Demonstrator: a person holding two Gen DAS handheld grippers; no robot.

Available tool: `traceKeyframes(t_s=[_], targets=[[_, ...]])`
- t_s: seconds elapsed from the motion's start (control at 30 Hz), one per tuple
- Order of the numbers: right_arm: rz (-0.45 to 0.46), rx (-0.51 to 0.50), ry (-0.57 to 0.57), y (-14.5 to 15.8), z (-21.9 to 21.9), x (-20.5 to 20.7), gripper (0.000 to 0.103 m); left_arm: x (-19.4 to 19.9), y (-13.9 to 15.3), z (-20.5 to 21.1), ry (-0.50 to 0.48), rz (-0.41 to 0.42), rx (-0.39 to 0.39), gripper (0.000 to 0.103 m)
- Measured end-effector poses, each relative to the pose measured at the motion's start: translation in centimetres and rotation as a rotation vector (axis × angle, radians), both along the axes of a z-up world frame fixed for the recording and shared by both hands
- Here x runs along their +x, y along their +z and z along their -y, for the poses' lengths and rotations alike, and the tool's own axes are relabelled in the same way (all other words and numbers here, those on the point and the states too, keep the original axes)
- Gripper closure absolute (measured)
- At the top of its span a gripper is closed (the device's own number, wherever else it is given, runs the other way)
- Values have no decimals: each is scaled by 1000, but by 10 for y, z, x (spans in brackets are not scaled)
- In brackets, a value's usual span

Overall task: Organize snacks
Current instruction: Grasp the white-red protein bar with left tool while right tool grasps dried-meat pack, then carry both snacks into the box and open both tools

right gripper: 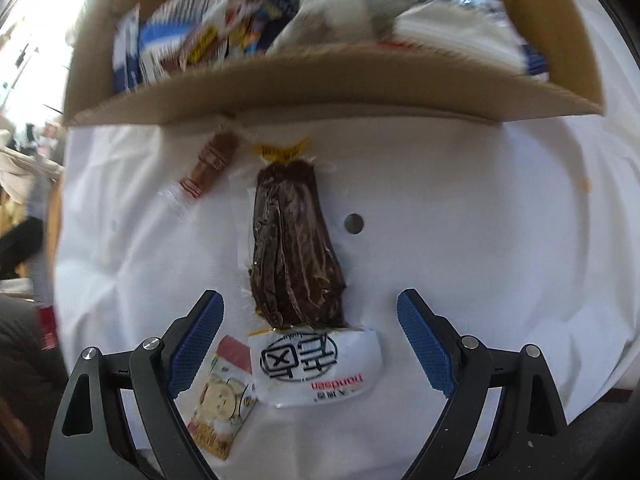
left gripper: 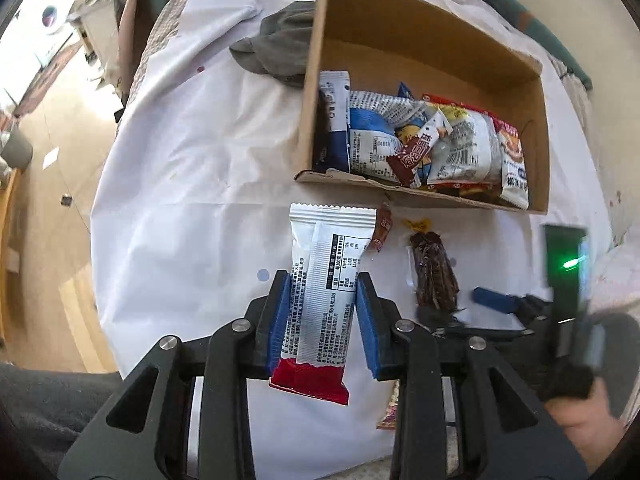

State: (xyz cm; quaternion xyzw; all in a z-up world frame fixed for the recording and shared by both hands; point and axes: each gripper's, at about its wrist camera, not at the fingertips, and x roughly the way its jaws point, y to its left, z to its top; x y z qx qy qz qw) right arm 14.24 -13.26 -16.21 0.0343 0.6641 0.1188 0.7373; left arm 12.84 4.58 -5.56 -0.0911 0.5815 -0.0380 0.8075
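White cloth covers the worktop, where a cardboard box sits open at the far side, packed along its near wall with snack packets in white, blue and red wrappers. A grey cap lies on the cloth against the box's left wall.

Left claw is clamped on a white packet with a red lower end, its blue pads pressing both long sides; the packet is held upright, short of the box's near wall. Beyond it on the cloth, just before the box, lies a small brown stick snack, and to its right a clear packet of dark strips with a yellow top seal.

Right claw stands wide apart, holding nothing, its blue-padded fingers on either side of the near end of that dark packet, which lies flat and points toward the box. The packet's white label end, printed with black characters, sits between the fingers without touching either. A small square packet with a cartoon face lies just left of the label, partly under the left finger. The brown stick snack rests at an angle near the box's front wall. Box contents in the right wrist view are blurred. The right claw's blue fingertip also shows at the right of the left wrist view.
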Motion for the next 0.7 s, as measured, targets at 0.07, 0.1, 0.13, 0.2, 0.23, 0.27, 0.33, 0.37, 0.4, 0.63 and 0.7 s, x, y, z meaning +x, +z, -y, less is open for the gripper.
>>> traceKeyframes(t_s=[0.07, 0.1, 0.13, 0.2, 0.23, 0.27, 0.33, 0.37, 0.4, 0.63, 0.7], targets=[[22, -47, 10, -4, -9, -1, 10, -2, 2, -3, 2, 12, -1, 75], [35, -77, 21, -7, -14, -1, 10, -2, 3, -3, -4, 19, 2, 75], [41, -88, 21, -9, -17, -2, 10, -1, 2, 2, -7, 20, 1, 75], [54, -95, 13, -15, -19, -5, 10, 1, -1, 6, -8, 14, -15, 75], [64, -116, 33, -17, -22, -6, 11, 2, -1, 6, -10, 11, -20, 75], [71, -129, 47, -18, -25, -7, 11, 2, -1, 7, -11, 9, -25, 75], [77, -141, 55, -19, -28, -8, 11, 2, -1, 9, -14, 12, -30, 75], [83, -147, 60, -19, -30, -9, 14, 2, 0, 10, -14, 17, -28, 75], [90, -152, 62, -18, -32, -10, 16, 2, 0, 11, -15, 23, -24, 75], [112, -50, 42, -5, -16, -12, 41, 1, -2, 6, 2, 25, -14, 75], [115, -11, 26, 1, -8, -12, 42, 0, -2, 4, 9, 27, -11, 75]])
